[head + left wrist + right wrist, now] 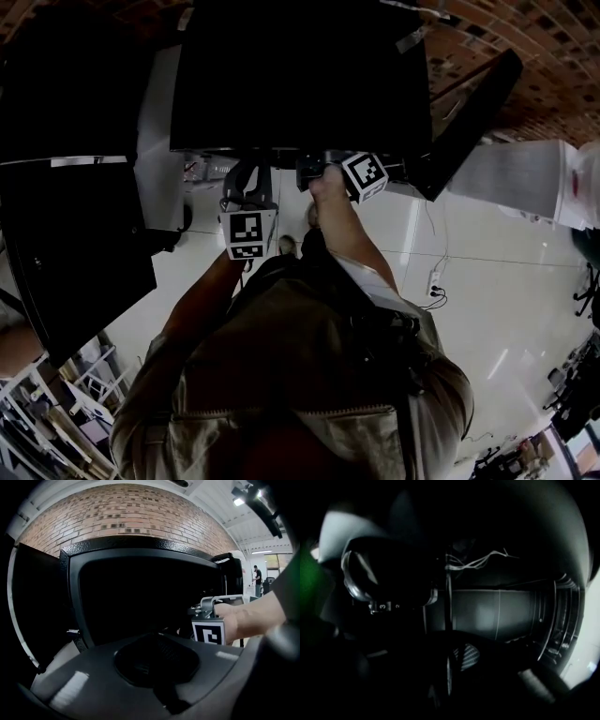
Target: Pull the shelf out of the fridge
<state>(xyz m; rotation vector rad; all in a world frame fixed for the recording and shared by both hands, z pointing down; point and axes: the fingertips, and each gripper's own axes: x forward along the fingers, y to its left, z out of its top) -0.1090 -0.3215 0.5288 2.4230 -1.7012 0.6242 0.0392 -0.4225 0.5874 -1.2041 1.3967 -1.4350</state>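
The black fridge [300, 75] stands open in front of me, and its inside [140, 597] is dark. My right gripper [314, 173] reaches into it, its marker cube [208, 637] and the hand showing at the opening. In the right gripper view a thin shelf edge [447, 616] runs straight between the right gripper [449, 667] jaws, which look shut on it; one ribbed pad [467, 656] shows beside it. My left gripper [246, 183] is held just outside the opening, and its jaws [157, 644] meet with nothing between them.
The fridge door [469, 122] hangs open at the right. A black cabinet [66, 234] stands close on the left. Inside, a numbered thermostat dial [386, 605] and ribbed side rails [562, 620] show. A white box [534, 183] sits on the pale floor [487, 300].
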